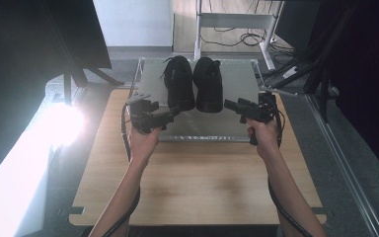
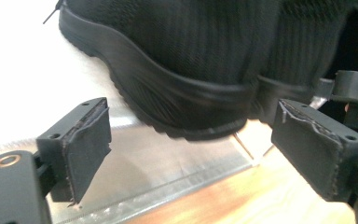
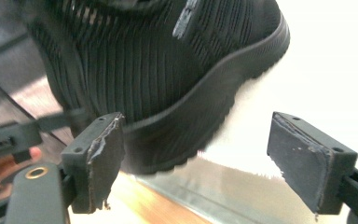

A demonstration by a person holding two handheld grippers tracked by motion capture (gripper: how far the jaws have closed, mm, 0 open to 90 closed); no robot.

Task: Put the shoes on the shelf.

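Two black shoes stand side by side, heels toward me, on a grey metal tray (image 1: 237, 79). The left shoe (image 1: 179, 81) has loose laces; the right shoe (image 1: 208, 84) sits just beside it. My left gripper (image 1: 173, 112) points at the left shoe's heel (image 2: 186, 84) from the left, jaws open and apart from it. My right gripper (image 1: 228, 104) points at the right shoe's heel (image 3: 158, 93) from the right, also open and holding nothing. The far gripper (image 2: 354, 93) appears past the heels.
The tray rests on the far half of a wooden table (image 1: 197, 182). A bright lamp glare (image 1: 61, 123) lies to the left. A white desk frame with cables (image 1: 237, 29) stands behind, and dark stands (image 1: 321, 59) at the right.
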